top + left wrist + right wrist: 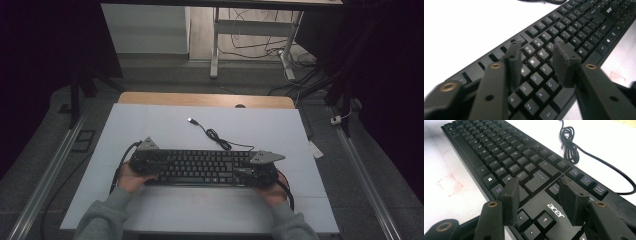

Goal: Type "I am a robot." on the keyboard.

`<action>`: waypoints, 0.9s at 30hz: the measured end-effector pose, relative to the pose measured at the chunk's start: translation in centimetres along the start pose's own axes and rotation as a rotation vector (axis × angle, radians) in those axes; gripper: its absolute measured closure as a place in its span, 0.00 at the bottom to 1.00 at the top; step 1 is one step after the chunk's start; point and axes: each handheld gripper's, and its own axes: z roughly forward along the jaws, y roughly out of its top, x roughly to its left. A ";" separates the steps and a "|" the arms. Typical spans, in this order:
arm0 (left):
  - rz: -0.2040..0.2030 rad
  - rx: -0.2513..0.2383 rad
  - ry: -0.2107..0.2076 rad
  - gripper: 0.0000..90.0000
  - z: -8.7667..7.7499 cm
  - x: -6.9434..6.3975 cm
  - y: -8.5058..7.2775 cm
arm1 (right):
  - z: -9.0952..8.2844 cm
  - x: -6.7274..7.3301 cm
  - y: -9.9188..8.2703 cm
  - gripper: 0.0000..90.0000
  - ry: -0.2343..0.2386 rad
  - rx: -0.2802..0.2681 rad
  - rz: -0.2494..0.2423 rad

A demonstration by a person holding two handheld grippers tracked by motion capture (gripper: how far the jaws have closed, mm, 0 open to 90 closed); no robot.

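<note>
Black plastic Acer keyboard (pixel 200 167) lies flat, centre of white table sheet (pixel 150 125), cable (pixel 215 135) trailing behind. My left gripper (pixel 537 63) and right gripper (pixel 541 197) hover over opposite ends, jaws apart, empty: I judge 2-ended lift intended.

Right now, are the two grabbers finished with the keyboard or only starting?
Only starting, it seems. Done: the keyboard lies flat on the white mat. In hand: the left gripper and right gripper hover open over its ends, gripping nothing. Left: the cable lies unplugged.
</note>
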 end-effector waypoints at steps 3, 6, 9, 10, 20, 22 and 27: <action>-0.015 -0.004 0.007 0.55 -0.4 0.1 -0.3 | 0.0 0.0 0.0 0.57 -0.001 0.001 0.000; -0.033 -0.011 0.009 0.50 -0.8 0.3 -0.5 | 0.0 0.0 0.0 0.57 -0.002 -0.002 0.000; -0.045 -0.010 0.007 0.46 -1.0 0.5 -0.6 | 0.0 -0.1 0.0 0.57 -0.002 0.000 0.000; -0.047 -0.008 0.004 0.45 -1.1 0.6 -0.6 | 0.0 -0.1 0.0 0.57 -0.003 0.000 0.000; -0.048 0.002 0.004 0.42 -1.0 0.6 -0.7 | -0.1 0.0 0.1 0.57 -0.001 -0.001 -0.001; -0.045 0.005 0.002 0.42 -0.9 0.6 -0.7 | -0.1 0.0 0.1 0.57 0.000 -0.004 0.001; -0.041 0.016 0.002 0.42 -0.7 0.6 -0.7 | 0.1 0.2 0.6 0.57 0.012 -0.022 -0.005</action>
